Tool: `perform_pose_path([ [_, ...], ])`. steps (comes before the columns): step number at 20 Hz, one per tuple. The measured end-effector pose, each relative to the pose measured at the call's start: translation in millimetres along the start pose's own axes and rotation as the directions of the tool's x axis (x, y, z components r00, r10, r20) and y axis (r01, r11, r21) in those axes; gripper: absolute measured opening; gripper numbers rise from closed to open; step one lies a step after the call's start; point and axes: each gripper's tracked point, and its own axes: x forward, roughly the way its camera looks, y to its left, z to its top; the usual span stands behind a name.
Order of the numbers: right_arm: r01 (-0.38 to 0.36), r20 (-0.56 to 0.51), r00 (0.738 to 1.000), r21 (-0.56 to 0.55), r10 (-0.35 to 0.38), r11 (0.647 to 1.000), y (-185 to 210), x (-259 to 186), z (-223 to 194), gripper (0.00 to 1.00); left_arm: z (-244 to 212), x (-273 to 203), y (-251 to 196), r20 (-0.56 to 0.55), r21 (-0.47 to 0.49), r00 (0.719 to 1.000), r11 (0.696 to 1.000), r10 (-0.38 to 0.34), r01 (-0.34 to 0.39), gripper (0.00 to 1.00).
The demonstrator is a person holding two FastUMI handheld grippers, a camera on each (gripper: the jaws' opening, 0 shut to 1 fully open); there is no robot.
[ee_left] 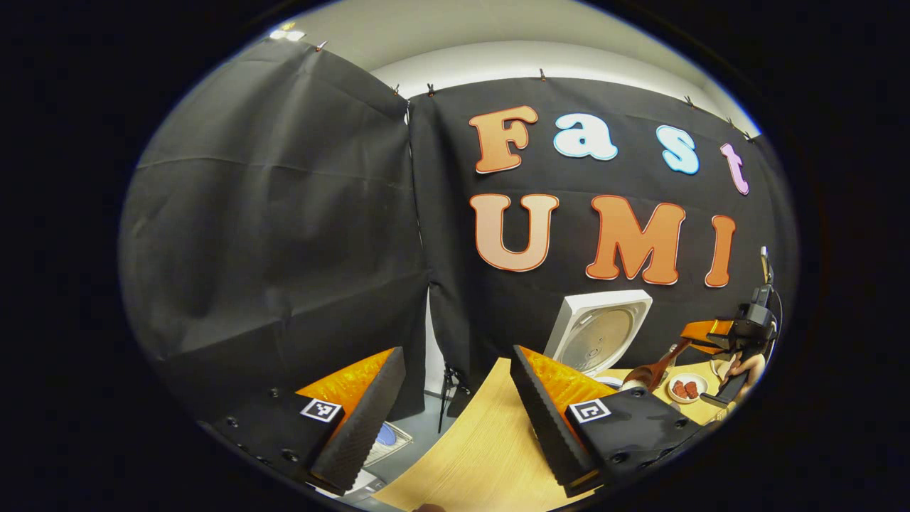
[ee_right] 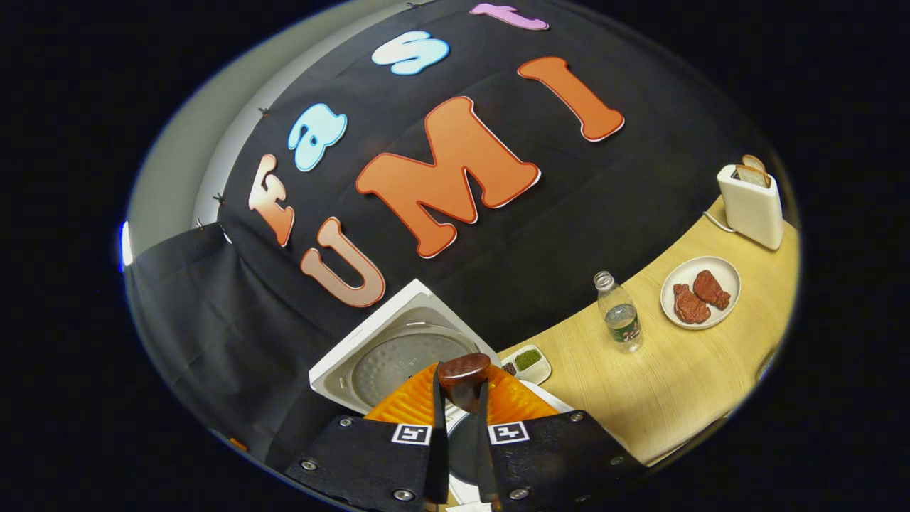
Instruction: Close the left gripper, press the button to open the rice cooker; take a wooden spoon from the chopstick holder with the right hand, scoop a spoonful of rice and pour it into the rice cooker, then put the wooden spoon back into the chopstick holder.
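- Rice cooker (ee_right: 398,355) lid stands up and open at the back of the table (ee_right: 675,384), against the booth wall; the button step reads as done.
- Left tongs (ee_left: 455,405) are spread wide, nothing between them, parked off the table's left edge and well apart from the cooker. Probably held there to keep out of the right side's path.
- Right tongs (ee_right: 461,412) are closed on the wooden spoon (ee_right: 463,373): both fingers press the handle, and the spoon's end sticks out just past the tips.
- The left gripper view shows the same grip from afar: spoon bowl angled down toward the cooker (ee_left: 601,334), so likely the pour, or the run-up to it. Whether rice is in the bowl is too small to tell.
- The right tongs sit right over the cooker's open mouth, which suits tipping the load in without spilling on the table.
- Chopstick holder and rice supply: cannot place either.
- Bystanders to the right, well apart from the cooker: bottle (ee_right: 620,313), plate of meat (ee_right: 700,291), toaster (ee_right: 752,203). A small dish (ee_right: 527,364) sits just beside the cooker and is the one item at risk on the swing back.
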Motion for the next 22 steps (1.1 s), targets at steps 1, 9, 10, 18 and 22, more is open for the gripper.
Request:
perform_pose_path([
  [1,-0.004,0.002,1.0,-0.02,0.004,1.0,2,0,0,0.14,-1,0,1,-0.001,-0.002,1.0,1.0,-0.001,0.001,1.0],
  [9,-0.039,-0.003,0.999,-0.159,0.039,0.987,25,-2,-6,0.14,-2,0,11,-0.004,-0.011,1.0,1.0,0.005,-0.005,1.0],
  [10,-0.042,-0.004,0.999,-0.178,0.042,0.983,27,-2,-6,0.14,-3,0,12,-0.005,-0.012,1.0,1.0,0.005,-0.005,1.0],
  [18,-0.051,0.009,0.998,-0.306,0.057,0.951,45,-9,-8,0.14,-4,1,19,-0.004,-0.015,1.0,1.0,-0.003,0.003,1.0],
  [22,-0.054,0.015,0.998,-0.352,0.063,0.935,52,-13,-8,0.14,-4,2,26,-0.004,-0.018,1.0,1.0,-0.005,0.005,1.0],
])
